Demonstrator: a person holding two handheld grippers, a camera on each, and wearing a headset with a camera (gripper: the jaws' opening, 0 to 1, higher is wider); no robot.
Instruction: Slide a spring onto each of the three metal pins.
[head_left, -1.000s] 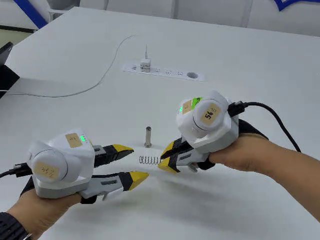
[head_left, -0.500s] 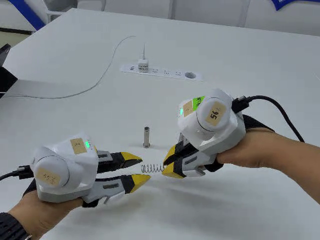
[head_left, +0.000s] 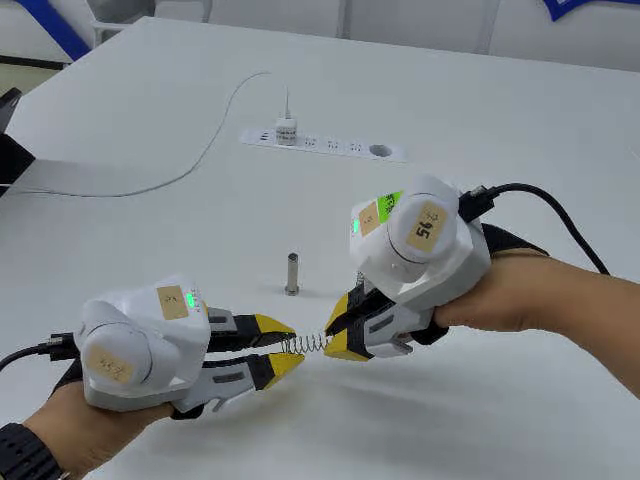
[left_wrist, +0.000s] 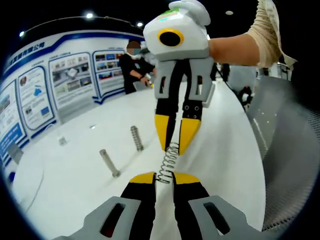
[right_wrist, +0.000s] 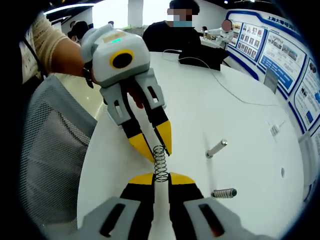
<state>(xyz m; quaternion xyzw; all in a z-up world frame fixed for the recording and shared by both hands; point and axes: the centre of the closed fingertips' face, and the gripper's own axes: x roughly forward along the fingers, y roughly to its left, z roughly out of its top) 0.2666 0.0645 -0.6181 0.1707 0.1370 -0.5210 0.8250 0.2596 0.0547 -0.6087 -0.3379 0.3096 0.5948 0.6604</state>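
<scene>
head view: we see both grippers meeting low over the white table (head_left: 480, 120), tip to tip. the spring (head_left: 305, 343) is stretched between them and lifted clear of the surface. the right gripper (head_left: 338, 333) comes in from the right, its jaws pressed together on one end of the spring. the left gripper (head_left: 285, 346) comes in from the lower left, its yellow tips drawn in on either side of the other end. in the left gripper view that end sits squeezed between those tips, so we read the spring as pinched at both ends. it lies roughly level between the two (the fisheye views make it look upright).

just beyond the spring a bare metal pin (head_left: 292, 274) stands upright on the table, apart from both grippers. in the left gripper view a second pin (left_wrist: 136, 138) stands near the bare one, with coils wound round its shaft. in the right gripper view the same two show to the right of the jaws, the bare one farther off and the coiled one nearer.

farther back on the table lies a white power strip (head_left: 340, 147) with a plug in it. a thin cable (head_left: 215, 140) trails off to the left. blue-edged display boards (left_wrist: 65, 80) line the wall behind.
</scene>
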